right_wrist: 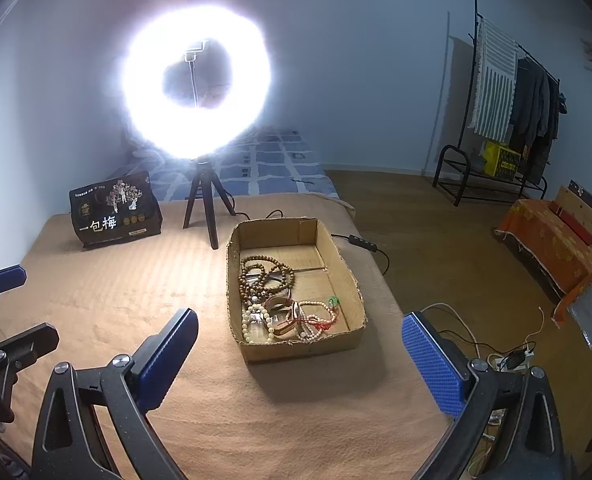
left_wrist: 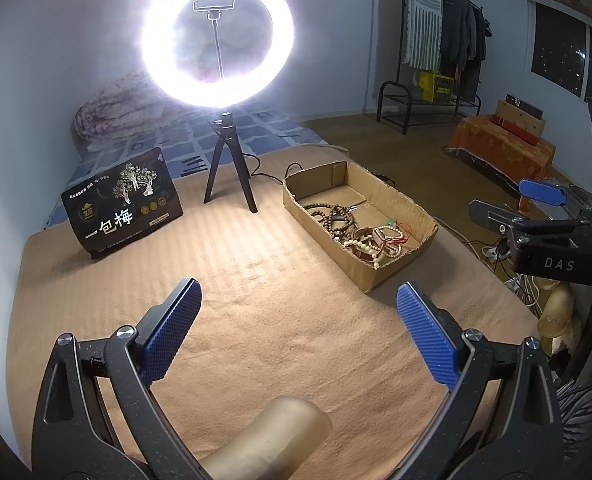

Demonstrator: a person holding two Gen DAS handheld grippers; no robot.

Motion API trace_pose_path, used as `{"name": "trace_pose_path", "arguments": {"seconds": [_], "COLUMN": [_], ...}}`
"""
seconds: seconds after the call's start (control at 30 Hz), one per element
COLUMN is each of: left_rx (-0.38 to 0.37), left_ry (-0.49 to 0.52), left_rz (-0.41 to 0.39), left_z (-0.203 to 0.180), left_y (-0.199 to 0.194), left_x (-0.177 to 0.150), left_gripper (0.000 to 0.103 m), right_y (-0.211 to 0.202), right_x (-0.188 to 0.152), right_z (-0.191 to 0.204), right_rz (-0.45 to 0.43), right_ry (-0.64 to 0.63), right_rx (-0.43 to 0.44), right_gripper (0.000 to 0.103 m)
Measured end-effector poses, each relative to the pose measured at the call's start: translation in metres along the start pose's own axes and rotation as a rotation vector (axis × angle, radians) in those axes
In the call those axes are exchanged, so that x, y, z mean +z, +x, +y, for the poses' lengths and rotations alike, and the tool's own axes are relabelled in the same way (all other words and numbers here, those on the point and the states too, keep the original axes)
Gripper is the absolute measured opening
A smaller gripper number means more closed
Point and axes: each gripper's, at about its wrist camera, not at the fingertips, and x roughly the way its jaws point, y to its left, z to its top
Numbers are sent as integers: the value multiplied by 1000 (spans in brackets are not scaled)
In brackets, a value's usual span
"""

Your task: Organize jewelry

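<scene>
A shallow cardboard box [left_wrist: 392, 268] [right_wrist: 296, 350] sits on the tan blanket. It holds a brown bead necklace [left_wrist: 330, 216] [right_wrist: 266, 274], a white bead bracelet [left_wrist: 362, 246] [right_wrist: 256, 322] and other tangled pieces with red cord [right_wrist: 316, 320]. My left gripper [left_wrist: 298, 328] is open and empty, hovering over the blanket to the near left of the box. My right gripper [right_wrist: 300, 354] is open and empty, just before the box's near wall. The right gripper also shows at the right edge of the left wrist view [left_wrist: 536, 200].
A lit ring light on a small black tripod [left_wrist: 228, 168] [right_wrist: 202, 208] stands behind the box. A black snack bag [left_wrist: 122, 204] [right_wrist: 116, 210] stands at the back left. A cable [right_wrist: 360, 240] runs off the bed's right edge. A yellowish cylinder [left_wrist: 272, 436] lies under my left gripper.
</scene>
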Motion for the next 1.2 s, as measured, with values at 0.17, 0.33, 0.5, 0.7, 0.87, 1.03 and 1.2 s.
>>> {"name": "trace_pose_path", "arguments": {"seconds": [0.17, 0.33, 0.5, 0.7, 0.87, 1.03, 1.2], "left_rx": [0, -1, -1, -2, 0, -3, -13], "left_ry": [-1, -1, -1, 0, -2, -3, -21], "left_rz": [2, 0, 1, 3, 2, 3, 8], "left_z": [-1, 0, 0, -1, 0, 1, -1], "left_y": [0, 0, 0, 0, -1, 0, -1], "left_x": [0, 0, 0, 1, 0, 0, 0], "left_gripper": [100, 100, 100, 100, 100, 100, 100], "right_y": [0, 0, 0, 0, 1, 1, 1], "right_x": [0, -1, -1, -1, -2, -2, -2], "right_z": [0, -1, -1, 0, -1, -1, -1], "right_rz": [0, 0, 1, 2, 3, 3, 3], "right_ry": [1, 0, 0, -1, -3, -4, -6], "right_rx": [-1, -1, -1, -2, 1, 1, 3], "right_gripper": [103, 103, 103, 103, 103, 103, 103]}}
